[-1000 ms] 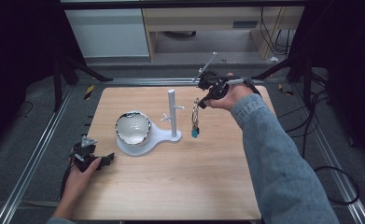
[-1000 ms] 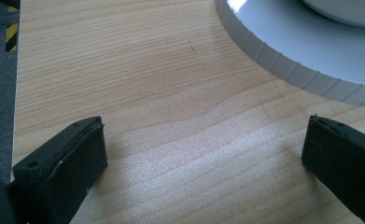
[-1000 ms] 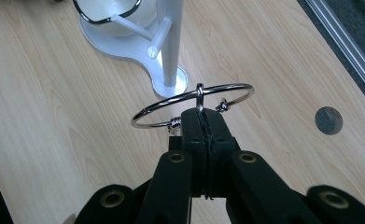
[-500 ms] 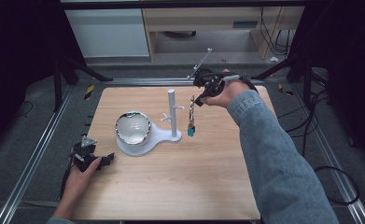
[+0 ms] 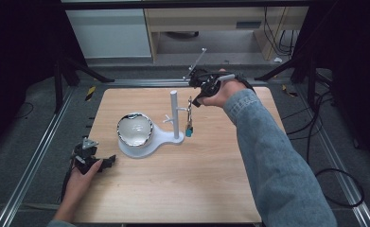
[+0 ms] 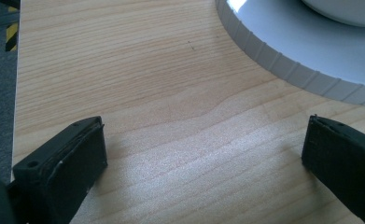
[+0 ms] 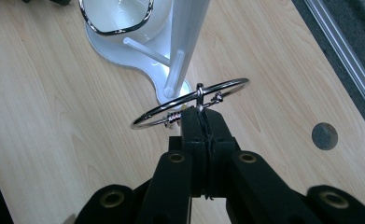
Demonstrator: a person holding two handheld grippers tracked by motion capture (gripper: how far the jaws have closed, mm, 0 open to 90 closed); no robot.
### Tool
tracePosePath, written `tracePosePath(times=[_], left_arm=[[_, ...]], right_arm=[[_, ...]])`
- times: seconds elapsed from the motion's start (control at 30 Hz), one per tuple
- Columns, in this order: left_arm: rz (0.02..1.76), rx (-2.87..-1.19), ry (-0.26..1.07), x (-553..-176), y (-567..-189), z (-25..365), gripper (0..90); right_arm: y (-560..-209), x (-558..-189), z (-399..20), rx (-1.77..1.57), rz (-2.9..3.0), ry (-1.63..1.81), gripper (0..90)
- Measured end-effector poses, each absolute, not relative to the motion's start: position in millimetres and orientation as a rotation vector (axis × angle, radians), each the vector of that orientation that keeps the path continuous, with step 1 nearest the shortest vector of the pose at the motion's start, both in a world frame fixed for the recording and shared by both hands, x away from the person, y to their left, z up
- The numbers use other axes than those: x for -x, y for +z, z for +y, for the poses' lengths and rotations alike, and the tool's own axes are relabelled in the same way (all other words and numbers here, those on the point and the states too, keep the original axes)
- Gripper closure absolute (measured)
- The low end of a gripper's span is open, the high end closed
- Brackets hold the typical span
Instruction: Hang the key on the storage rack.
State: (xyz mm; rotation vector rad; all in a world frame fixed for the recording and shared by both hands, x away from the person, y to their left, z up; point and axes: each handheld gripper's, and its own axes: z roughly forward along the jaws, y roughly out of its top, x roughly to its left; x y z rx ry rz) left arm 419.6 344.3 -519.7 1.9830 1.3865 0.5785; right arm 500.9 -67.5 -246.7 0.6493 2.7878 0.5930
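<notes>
High view, from the left: the left gripper (image 5: 93, 160) lies in a hand on the near left part of the wooden table (image 5: 182, 198), and the left gripper view has its jaws spread wide over bare wood, holding nothing, just short of the ribbed edge of the white stand (image 6: 301, 56). That stand sits mid-table with a shiny bowl (image 5: 135, 129) in its round base and an upright post (image 5: 174, 113) with small pegs to the right of it. Right of the post, the right gripper (image 5: 195, 100) hangs above the table, jaws pressed together on a metal ring (image 7: 189, 102) with a small teal tag (image 5: 189, 133) dangling under it, just beside a peg (image 7: 173, 74)
</notes>
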Motion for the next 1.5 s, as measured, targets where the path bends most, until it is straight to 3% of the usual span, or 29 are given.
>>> tracePosePath(times=[1.5], left_arm=[[1.387,-1.983,0.579,-420.0,-519.7,344.2,0.0]], right_arm=[[-278.4,-534.1,-46.9,-0.664,2.863,0.564,88.7]])
